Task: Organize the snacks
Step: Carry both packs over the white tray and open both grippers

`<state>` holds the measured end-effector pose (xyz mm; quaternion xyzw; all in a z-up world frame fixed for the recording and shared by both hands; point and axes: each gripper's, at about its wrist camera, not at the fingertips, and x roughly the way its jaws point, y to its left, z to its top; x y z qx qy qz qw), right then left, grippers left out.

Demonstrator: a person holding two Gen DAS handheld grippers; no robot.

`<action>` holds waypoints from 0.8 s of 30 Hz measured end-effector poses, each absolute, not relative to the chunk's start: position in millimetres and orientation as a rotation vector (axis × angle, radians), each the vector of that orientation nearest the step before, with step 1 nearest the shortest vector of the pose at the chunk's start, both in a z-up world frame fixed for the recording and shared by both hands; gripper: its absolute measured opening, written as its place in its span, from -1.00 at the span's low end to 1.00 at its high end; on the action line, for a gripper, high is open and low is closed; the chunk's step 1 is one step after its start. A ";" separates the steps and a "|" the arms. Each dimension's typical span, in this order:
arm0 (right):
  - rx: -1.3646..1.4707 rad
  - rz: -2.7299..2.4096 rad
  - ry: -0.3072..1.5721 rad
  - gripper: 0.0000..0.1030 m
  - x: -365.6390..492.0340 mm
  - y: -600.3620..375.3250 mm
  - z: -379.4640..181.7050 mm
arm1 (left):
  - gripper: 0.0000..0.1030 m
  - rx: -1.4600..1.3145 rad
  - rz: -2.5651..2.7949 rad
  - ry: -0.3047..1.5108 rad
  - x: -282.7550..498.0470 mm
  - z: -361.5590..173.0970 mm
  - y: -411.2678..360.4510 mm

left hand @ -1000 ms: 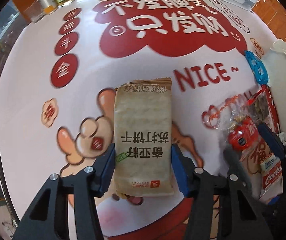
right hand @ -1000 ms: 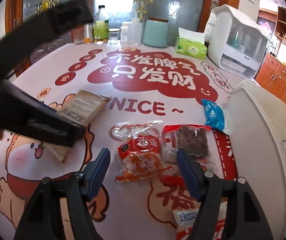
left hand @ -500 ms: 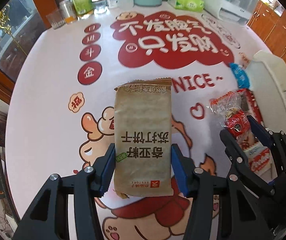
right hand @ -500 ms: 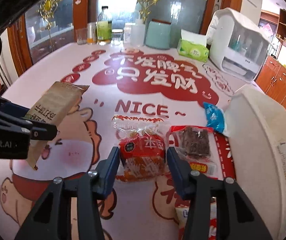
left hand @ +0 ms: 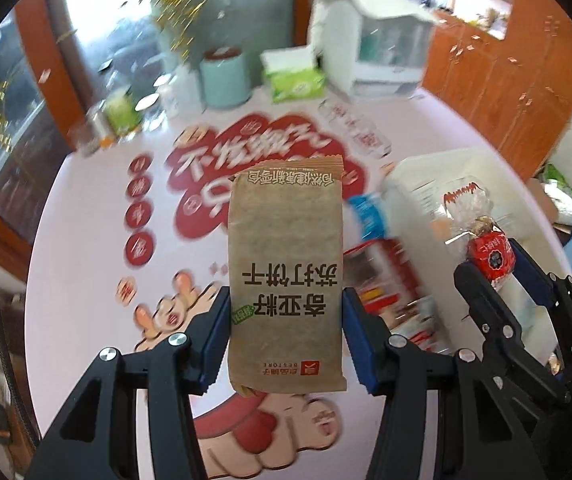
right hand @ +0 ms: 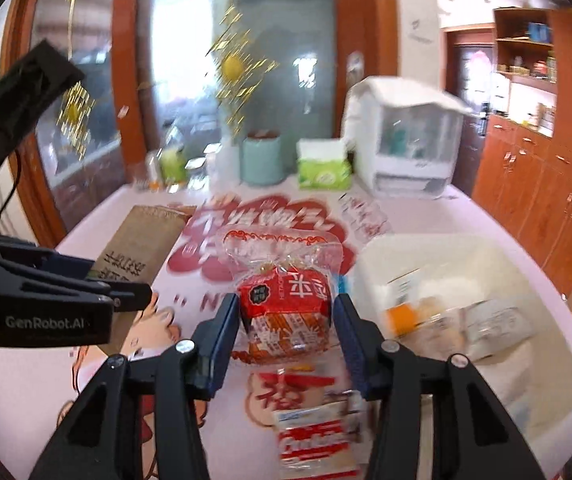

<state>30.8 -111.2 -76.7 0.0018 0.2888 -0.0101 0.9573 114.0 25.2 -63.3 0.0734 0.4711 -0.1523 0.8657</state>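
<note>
My left gripper [left hand: 284,316] is shut on a brown cracker packet [left hand: 286,248], held upright and well above the table. My right gripper [right hand: 286,320] is shut on a red snack bag with a clear crinkled top [right hand: 286,292], also lifted off the table. In the left wrist view the right gripper [left hand: 493,268] holds that red snack bag [left hand: 489,256] in front of the white bin [left hand: 437,168]. The white bin [right hand: 465,248] sits to the right and holds some packets. The left gripper [right hand: 126,288] shows at the left of the right wrist view.
A red and white packet [right hand: 317,444] and a blue packet [left hand: 367,216] lie on the printed tablecloth beside the bin. At the table's far edge stand a teal canister [right hand: 262,156], a green tissue box [right hand: 321,168], a white appliance [right hand: 405,144] and bottles [right hand: 170,160].
Both grippers have risen from the table and tilted up. The right gripper closed on the red snack bag and lifted it; the left kept its hold on the brown packet.
</note>
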 end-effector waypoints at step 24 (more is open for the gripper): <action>0.133 -0.284 0.351 -0.04 -10.3 -281.9 15.6 | 0.00 0.213 -0.553 0.765 84.9 30.4 -175.3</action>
